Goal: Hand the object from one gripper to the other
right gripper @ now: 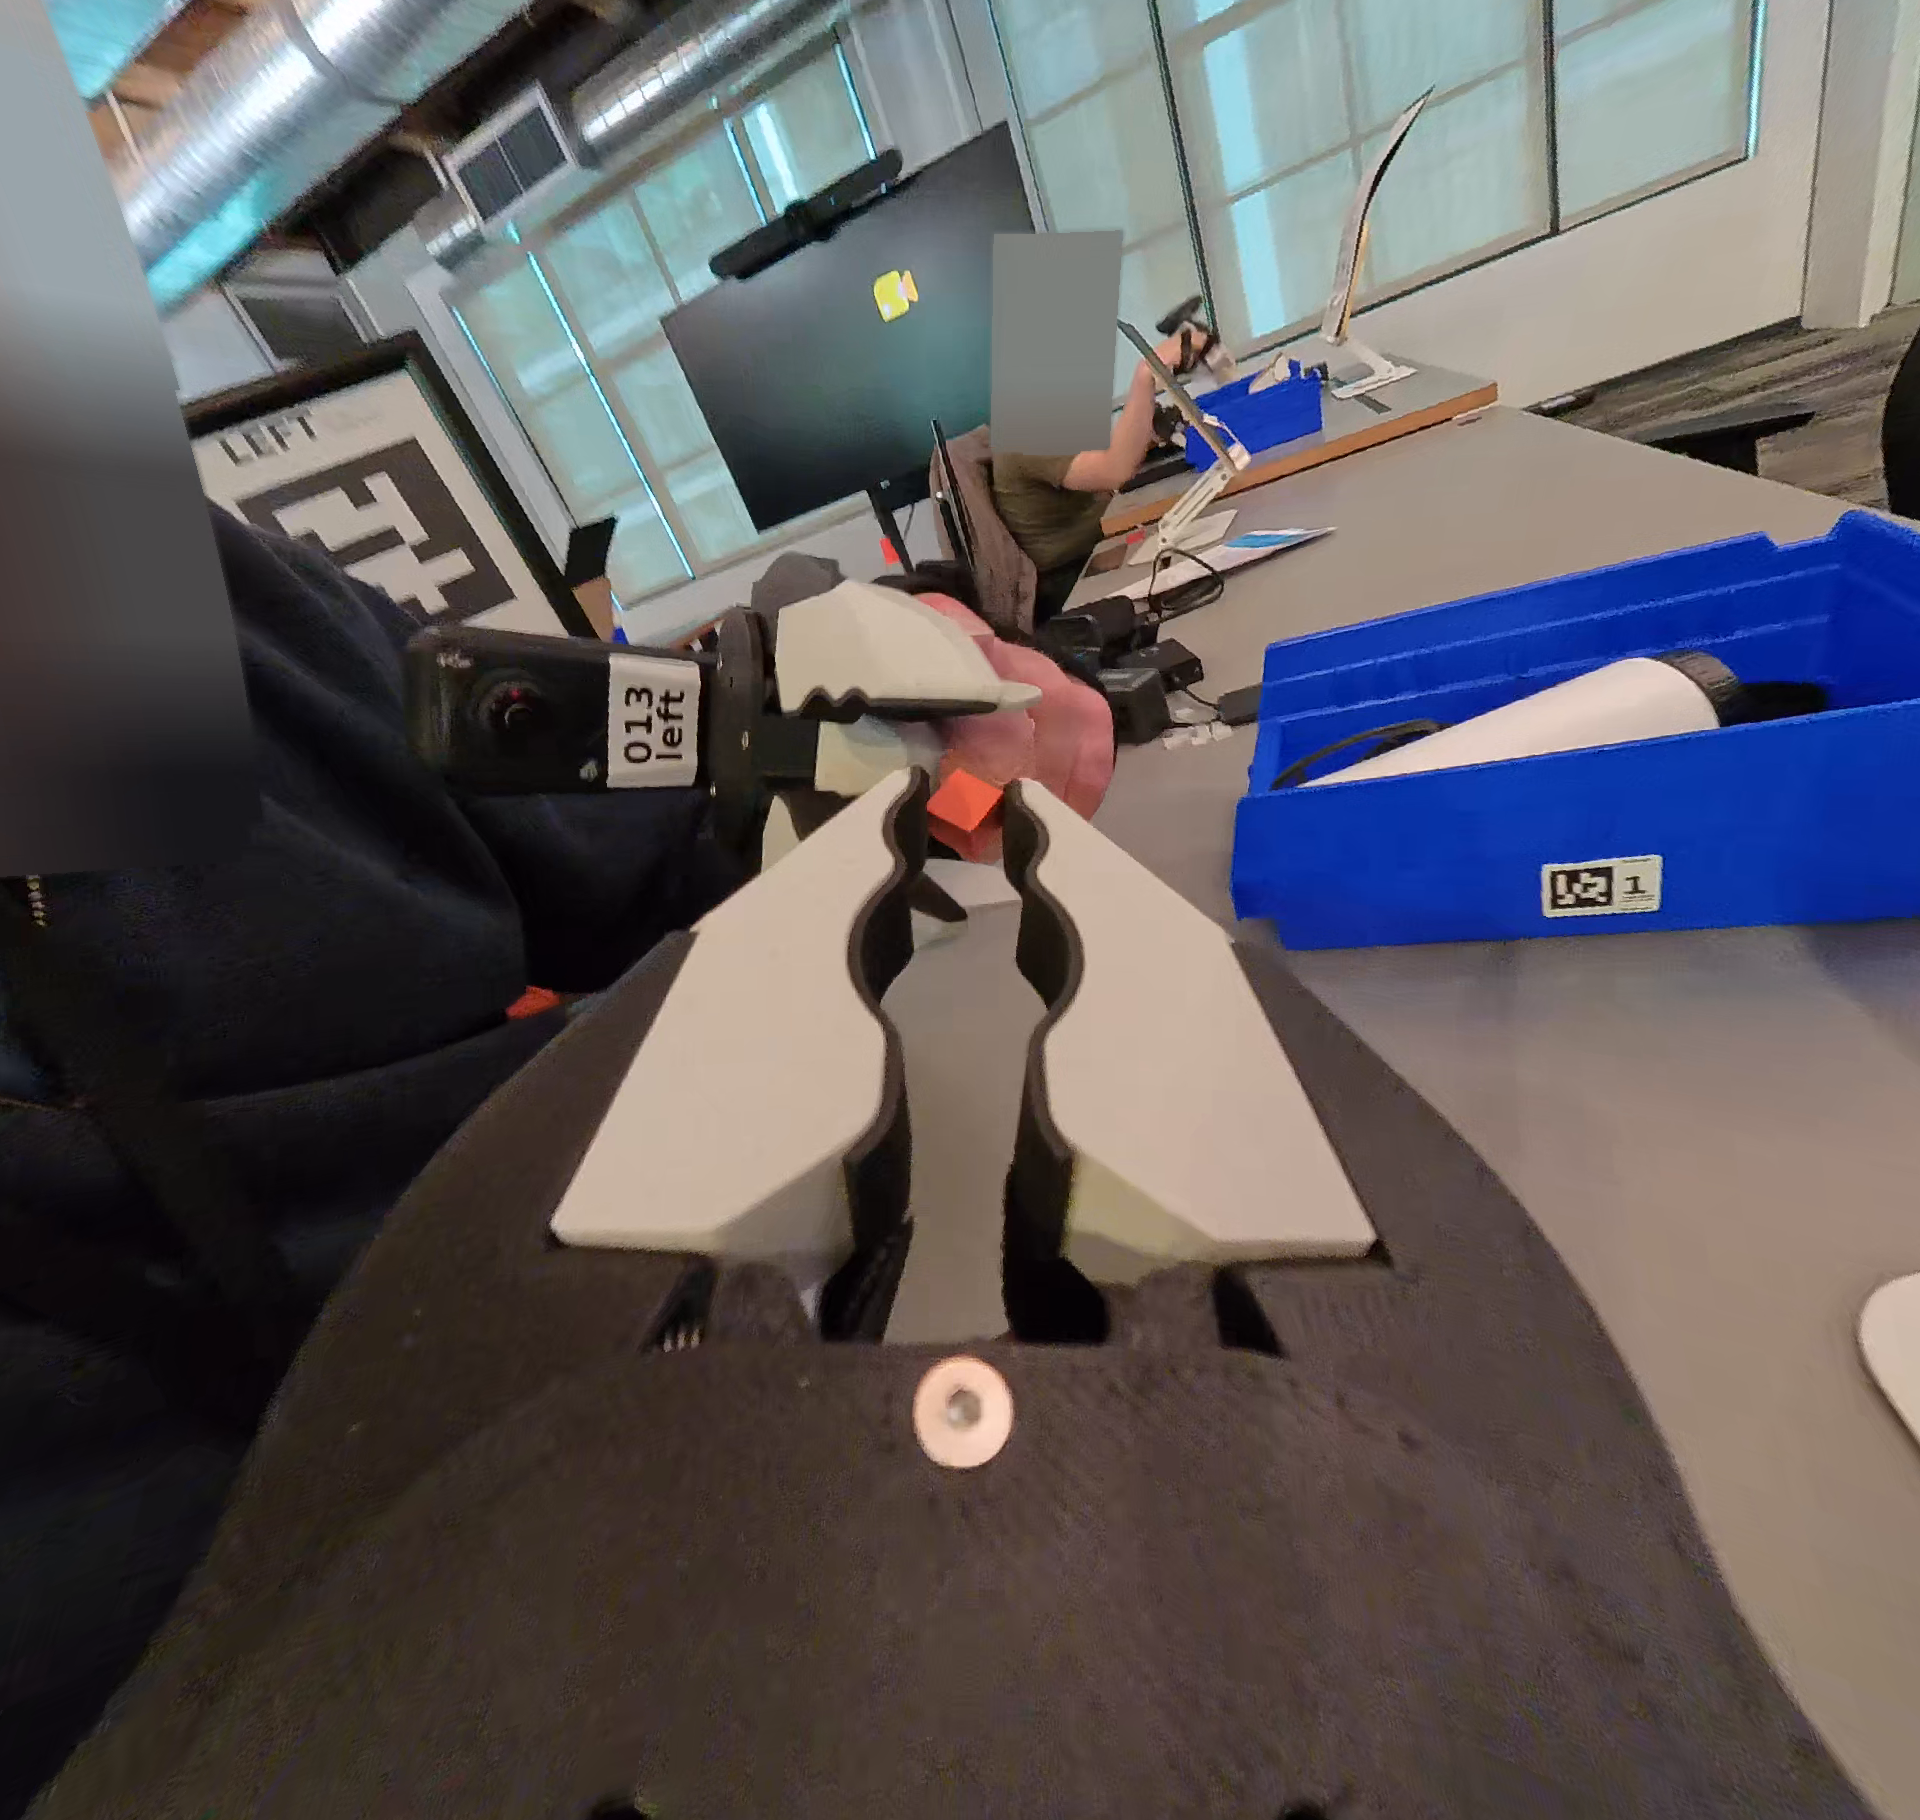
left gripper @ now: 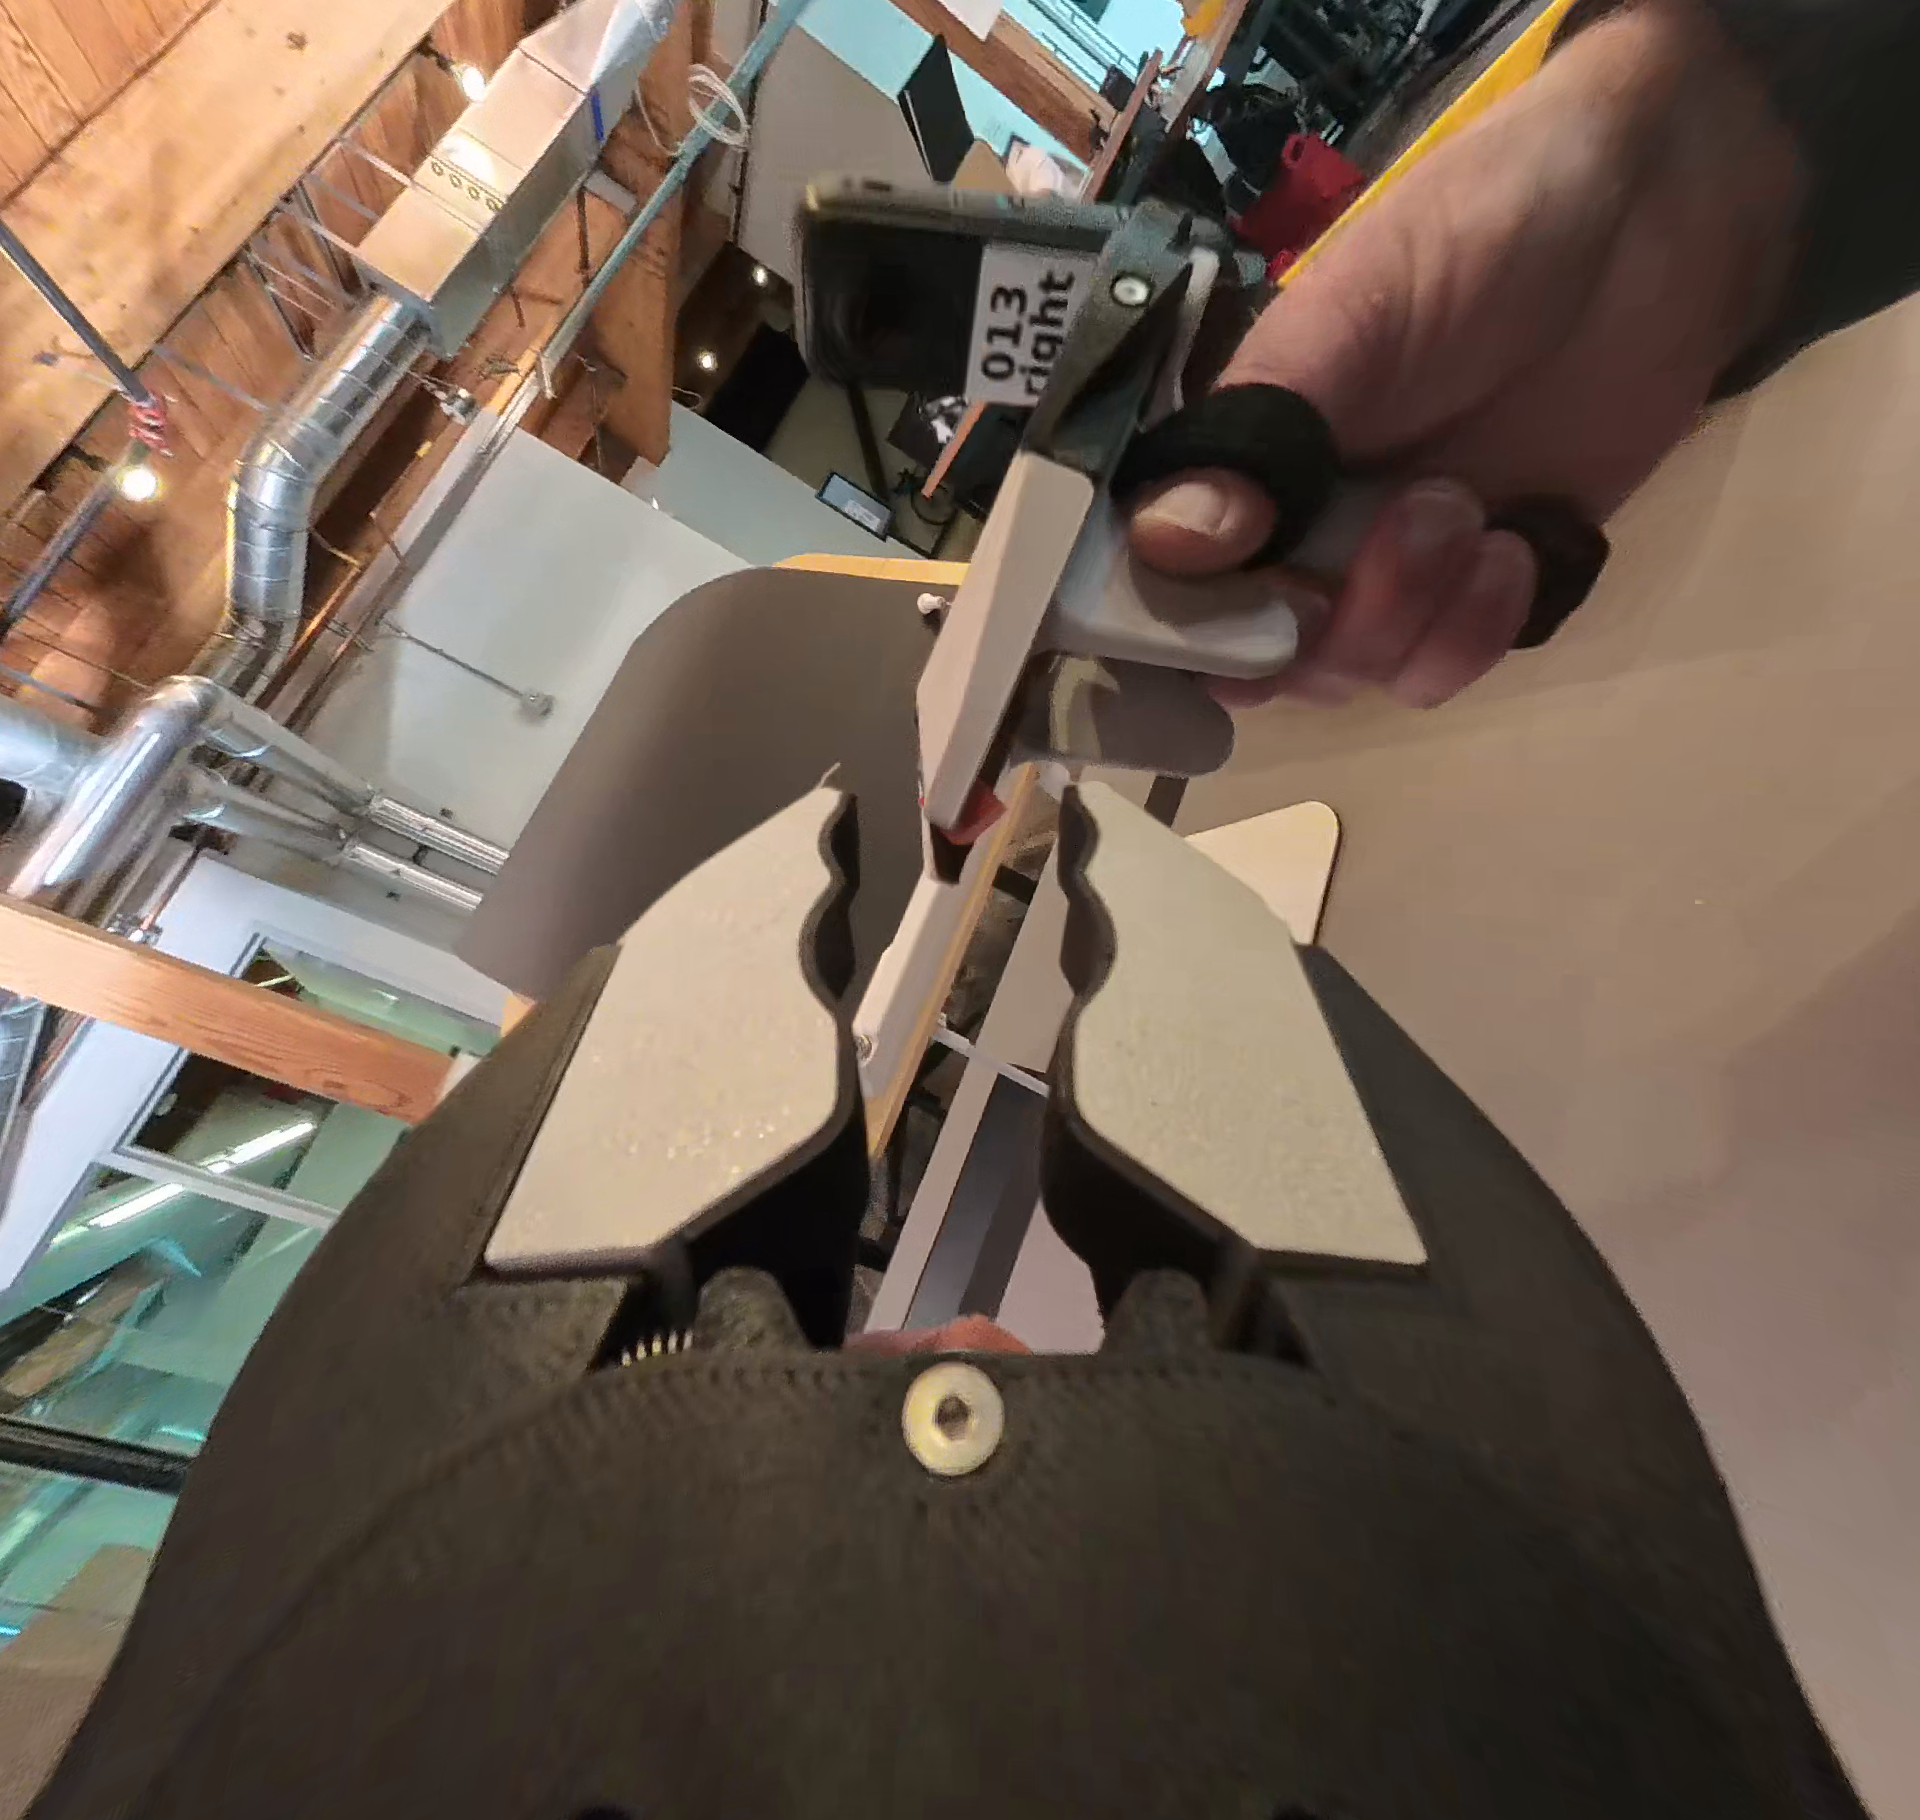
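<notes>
so we've got the grey table (right gripper: 1558, 1095) under us, a blue bin (right gripper: 1558, 814) off to the side, and a small orange block (right gripper: 961, 814) up in the air. risk as we see it: the block slips out if one side lets go before the other bites. right gripper (right gripper: 961, 804) looks pinched on the block at its tips. left gripper (left gripper: 961, 825) is spread apart, holding nothing, right next to the block (left gripper: 971, 820).

The right gripper (right gripper: 961, 814) pinches a small orange block (right gripper: 961, 806) at its fingertips, dead centre. The left gripper (right gripper: 914, 731) sits just at eleven o'clock of it (state unclear). A blue bin (right gripper: 1558, 814) rests at three o'clock on the grey table (right gripper: 1558, 1147).
</notes>
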`<state>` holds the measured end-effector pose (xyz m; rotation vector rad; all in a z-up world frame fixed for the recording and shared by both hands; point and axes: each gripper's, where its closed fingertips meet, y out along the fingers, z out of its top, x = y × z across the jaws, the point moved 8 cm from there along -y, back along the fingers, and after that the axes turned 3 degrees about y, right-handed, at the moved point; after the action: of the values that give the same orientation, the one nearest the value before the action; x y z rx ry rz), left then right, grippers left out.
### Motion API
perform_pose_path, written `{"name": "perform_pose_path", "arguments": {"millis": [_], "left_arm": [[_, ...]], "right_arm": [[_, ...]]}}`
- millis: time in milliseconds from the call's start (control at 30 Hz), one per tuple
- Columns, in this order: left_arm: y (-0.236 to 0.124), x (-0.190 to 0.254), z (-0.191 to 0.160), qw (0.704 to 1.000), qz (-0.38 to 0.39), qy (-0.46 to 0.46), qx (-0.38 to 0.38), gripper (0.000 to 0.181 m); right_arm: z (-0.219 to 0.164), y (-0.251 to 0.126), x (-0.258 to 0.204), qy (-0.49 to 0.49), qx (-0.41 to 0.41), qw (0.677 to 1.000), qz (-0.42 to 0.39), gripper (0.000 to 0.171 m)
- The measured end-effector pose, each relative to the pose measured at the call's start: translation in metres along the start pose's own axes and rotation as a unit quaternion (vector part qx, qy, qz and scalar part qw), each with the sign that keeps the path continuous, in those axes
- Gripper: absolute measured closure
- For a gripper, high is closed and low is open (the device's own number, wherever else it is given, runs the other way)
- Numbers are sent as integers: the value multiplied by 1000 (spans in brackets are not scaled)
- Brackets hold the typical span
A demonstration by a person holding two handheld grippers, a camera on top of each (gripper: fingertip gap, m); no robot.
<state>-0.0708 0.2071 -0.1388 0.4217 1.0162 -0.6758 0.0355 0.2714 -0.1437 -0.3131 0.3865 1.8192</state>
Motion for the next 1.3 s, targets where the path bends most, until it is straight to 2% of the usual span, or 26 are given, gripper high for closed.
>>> {"name": "perform_pose_path", "arguments": {"millis": [200,333,1300], "left_arm": [[6,3,2,999,36,12,-9,153],[6,4,3,999,45,9,-9,165],[4,2,6,999,35,-3,-1,167]], "right_arm": [[-8,5,3,58,46,997,28,161],[-12,7,3,78,70,994,38,161],[-11,7,1,88,74,992,52,159]]}}
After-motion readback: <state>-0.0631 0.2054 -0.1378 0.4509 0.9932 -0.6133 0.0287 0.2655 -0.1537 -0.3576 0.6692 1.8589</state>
